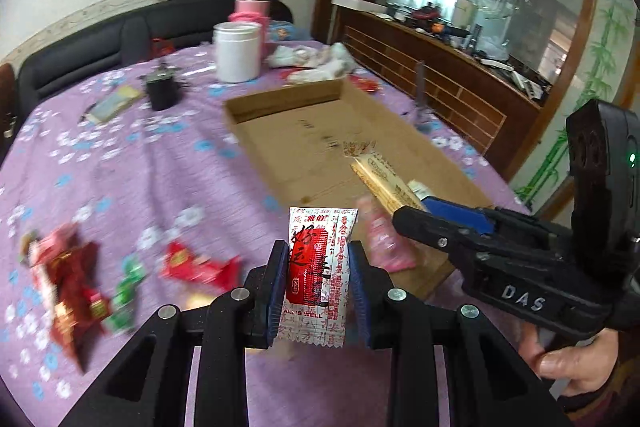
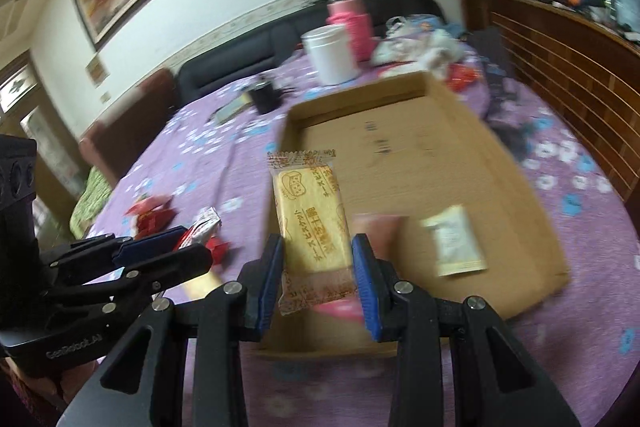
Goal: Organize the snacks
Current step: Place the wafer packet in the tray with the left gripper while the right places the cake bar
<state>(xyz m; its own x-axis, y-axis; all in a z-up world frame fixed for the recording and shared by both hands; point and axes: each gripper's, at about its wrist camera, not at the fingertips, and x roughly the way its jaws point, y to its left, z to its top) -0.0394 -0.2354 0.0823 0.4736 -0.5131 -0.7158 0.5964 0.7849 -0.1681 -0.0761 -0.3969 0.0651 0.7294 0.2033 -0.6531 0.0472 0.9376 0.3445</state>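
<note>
Your left gripper [image 1: 318, 283], at the bottom centre of the left wrist view, is closed narrowly on a red-and-white packet [image 1: 318, 279]; both blue pads press its long edges and it stands upright between them. Your right gripper [image 2: 318, 283], at the bottom centre of the right wrist view, is likewise closed on a yellow biscuit pack [image 2: 310, 223], gripped at its lower half with the top projecting upward. Behind both packs lies the cardboard tray [image 2: 516, 187], centre to right of each frame, on the purple cloth [image 1: 120, 155]. Inside the tray, at lower right in the right wrist view, rest a white sachet [image 2: 454, 241] and a blurred pink pack [image 2: 378, 231]. Loose snacks [image 1: 72, 275] lie on the cloth at lower left of the left wrist view. A white jar [image 1: 237, 51] and a pink flask [image 1: 252, 5] stand beyond the tray's far edge.
</note>
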